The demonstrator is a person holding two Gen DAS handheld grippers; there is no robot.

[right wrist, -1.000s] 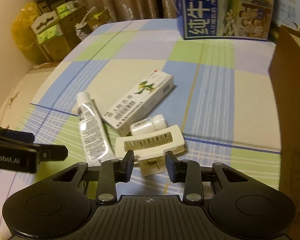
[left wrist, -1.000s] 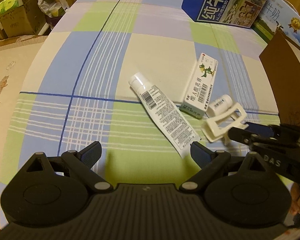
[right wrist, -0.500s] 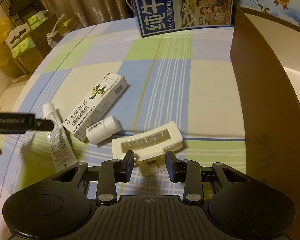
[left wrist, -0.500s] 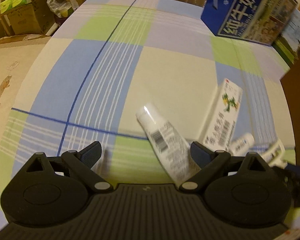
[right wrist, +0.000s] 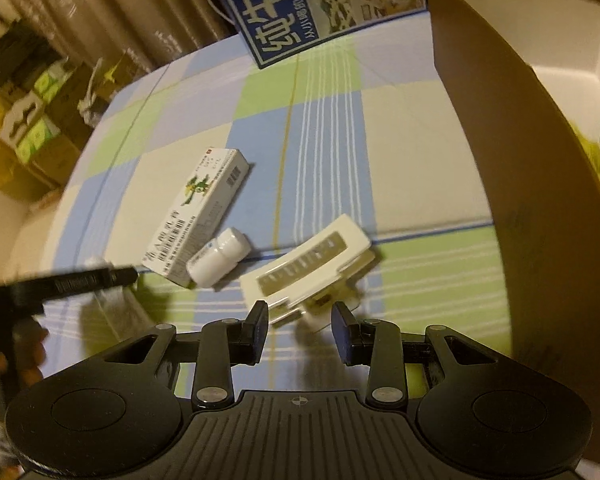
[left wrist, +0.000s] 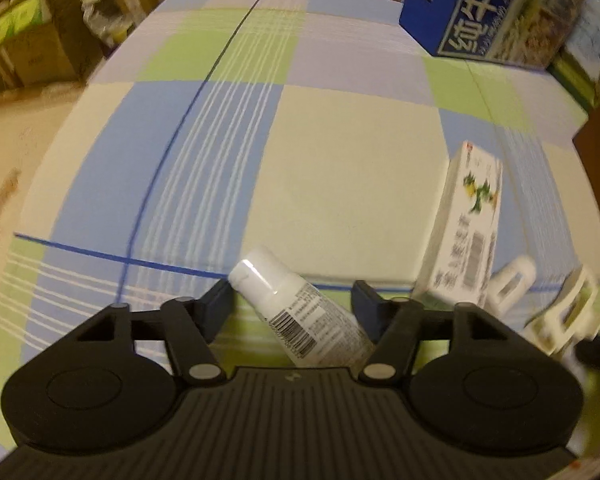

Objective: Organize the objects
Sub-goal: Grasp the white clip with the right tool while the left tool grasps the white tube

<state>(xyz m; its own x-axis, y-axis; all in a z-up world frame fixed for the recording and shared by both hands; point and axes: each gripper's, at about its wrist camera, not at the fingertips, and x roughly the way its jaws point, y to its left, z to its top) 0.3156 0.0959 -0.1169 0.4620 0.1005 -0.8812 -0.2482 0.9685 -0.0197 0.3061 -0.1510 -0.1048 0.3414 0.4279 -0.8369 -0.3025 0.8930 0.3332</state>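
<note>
Left gripper (left wrist: 292, 300) standing wide, straddling tube (left wrist: 300, 316) (long axis running diagonally, cap pointing away-left); right gripper (right wrist: 300, 328) holding clip (right wrist: 306, 268), heading boxward.

- I see a white tube (left wrist: 300, 312) with a barcode lying flat, cap pointing away.
- The white medicine carton (right wrist: 198, 210) lies flat beside it.
- A small white bottle (right wrist: 218, 256) lies on its side, touching the carton.
- The cream clip (right wrist: 308, 268) is tilted.

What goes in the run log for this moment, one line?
left claw: open, straddling white tube | right claw: shut on cream clip | brown box: at right
</note>
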